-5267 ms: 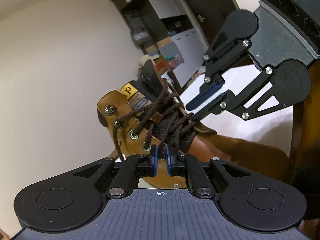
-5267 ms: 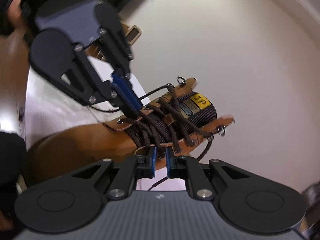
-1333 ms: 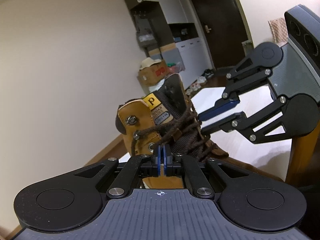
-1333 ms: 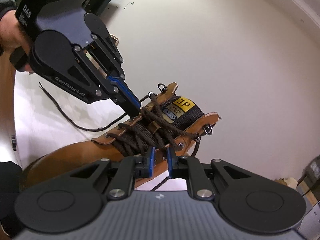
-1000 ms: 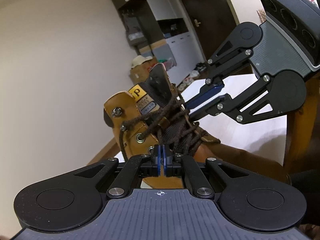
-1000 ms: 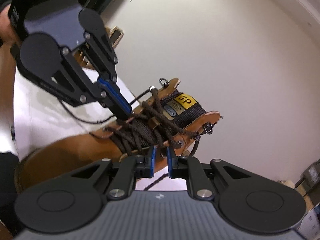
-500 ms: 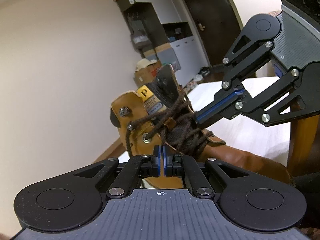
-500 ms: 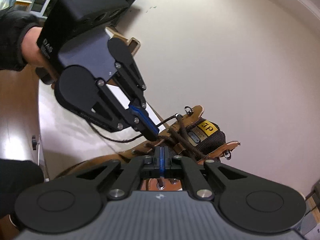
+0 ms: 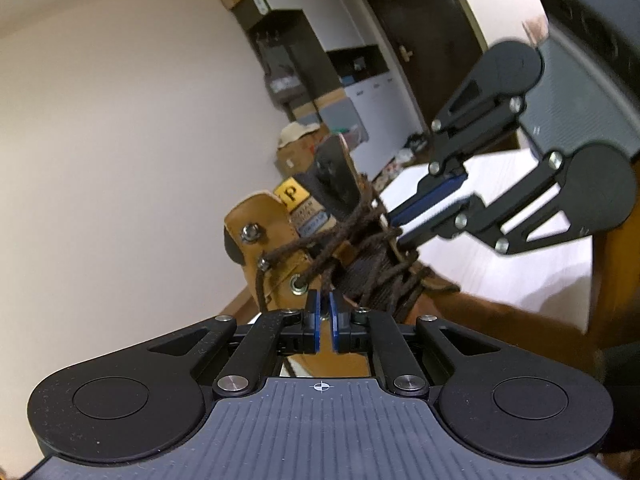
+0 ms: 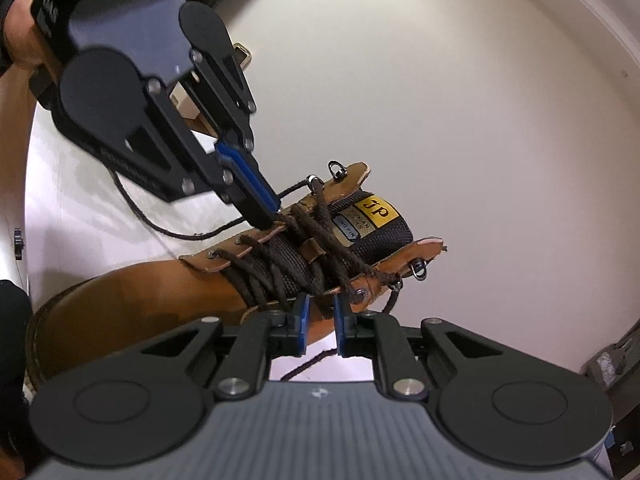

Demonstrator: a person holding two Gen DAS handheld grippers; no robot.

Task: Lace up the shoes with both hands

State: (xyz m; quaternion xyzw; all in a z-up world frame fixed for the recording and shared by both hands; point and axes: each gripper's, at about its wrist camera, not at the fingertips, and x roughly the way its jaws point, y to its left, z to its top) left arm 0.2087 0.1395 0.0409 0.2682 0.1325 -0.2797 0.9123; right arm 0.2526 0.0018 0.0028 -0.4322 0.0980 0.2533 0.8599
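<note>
Centrally in both wrist views stands a tan leather boot (image 10: pixel 132 300) on a white desk (image 10: pixel 80 200), its ankle collar lifted toward the pale wall (image 10: pixel 480 100), with dark brown laces (image 10: pixel 280 264) crossing the black mesh tongue. From the right wrist view, the left gripper (image 10: pixel 266 214) comes down from the upper left of the frame, its blue-padded tips pressed nearly together at the top eyelets on the far flap; whether a strand is pinched between them I cannot tell, though its jaws have just been opening a little. At the lower middle of that view the right gripper (image 10: pixel 319 322) shows a narrow gap between its pads, having just opened slightly, and it sits right at the near flap with a loose lace end trailing below it, nothing clamped. Open desk lies to the left of the boot, where a slack loop of lace runs. On the tongue a yellow label (image 10: pixel 376 211) reads "JP"; the smaller tag beneath it is too blurred to read.
</note>
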